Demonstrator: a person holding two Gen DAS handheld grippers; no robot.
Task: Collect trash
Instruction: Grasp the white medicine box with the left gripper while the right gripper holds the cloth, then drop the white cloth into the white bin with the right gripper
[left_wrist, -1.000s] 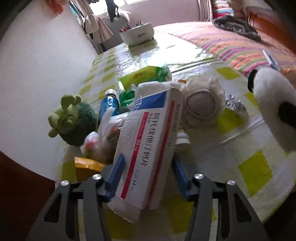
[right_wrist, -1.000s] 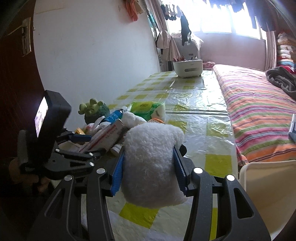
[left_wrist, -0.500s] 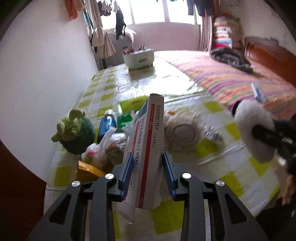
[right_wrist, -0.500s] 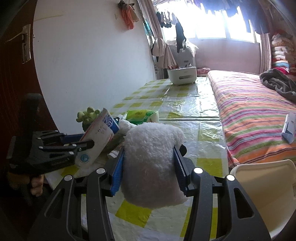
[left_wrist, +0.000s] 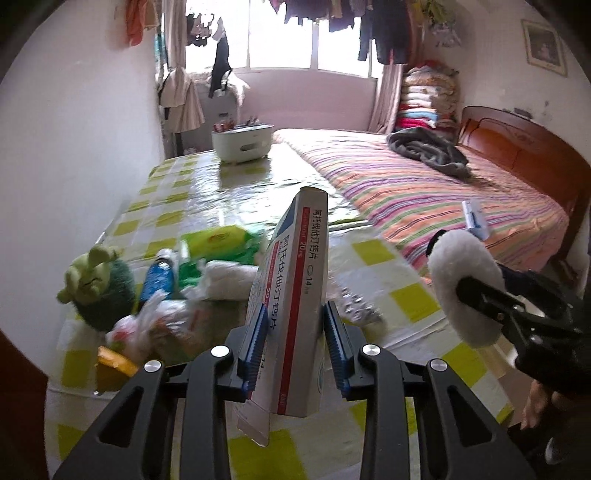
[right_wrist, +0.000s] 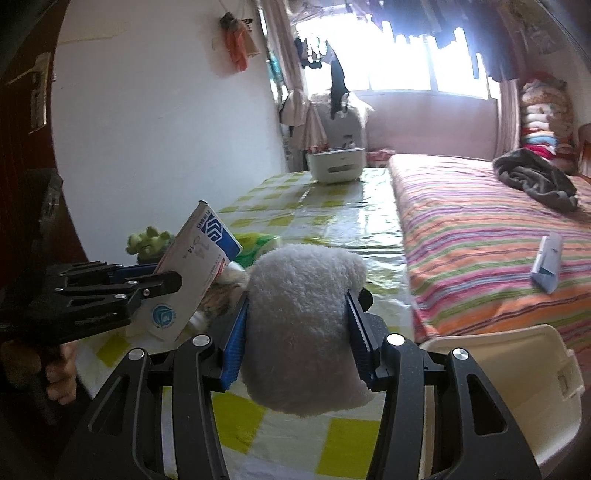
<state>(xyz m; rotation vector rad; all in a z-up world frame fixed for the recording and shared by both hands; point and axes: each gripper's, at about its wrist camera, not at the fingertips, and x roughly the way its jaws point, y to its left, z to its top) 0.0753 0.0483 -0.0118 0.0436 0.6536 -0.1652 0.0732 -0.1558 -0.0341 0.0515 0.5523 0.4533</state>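
Note:
My left gripper (left_wrist: 295, 343) is shut on a white medicine box (left_wrist: 295, 291) with red and blue print, held upright above the table; the box also shows in the right wrist view (right_wrist: 192, 273). My right gripper (right_wrist: 299, 328) is shut on a white plush toy (right_wrist: 299, 325), held over the table's near edge; the toy also shows in the left wrist view (left_wrist: 465, 280). A cream bin (right_wrist: 517, 387) stands at the lower right, beside the table. A pile of trash lies on the table: a clear plastic bag (left_wrist: 147, 325), a blue bottle (left_wrist: 159, 280), a green packet (left_wrist: 218, 240), a blister pack (left_wrist: 354, 306).
A green plush toy (left_wrist: 96, 288) and a yellow box (left_wrist: 110, 365) lie at the table's left. A white tub (left_wrist: 242, 146) stands at the far end of the checked tablecloth (left_wrist: 207, 184). A striped bed (left_wrist: 424, 192) runs along the right.
My left gripper closed on the medicine box and lifted it upright off the pile, rising and pulling back. My right gripper kept hold of the white plush toy.

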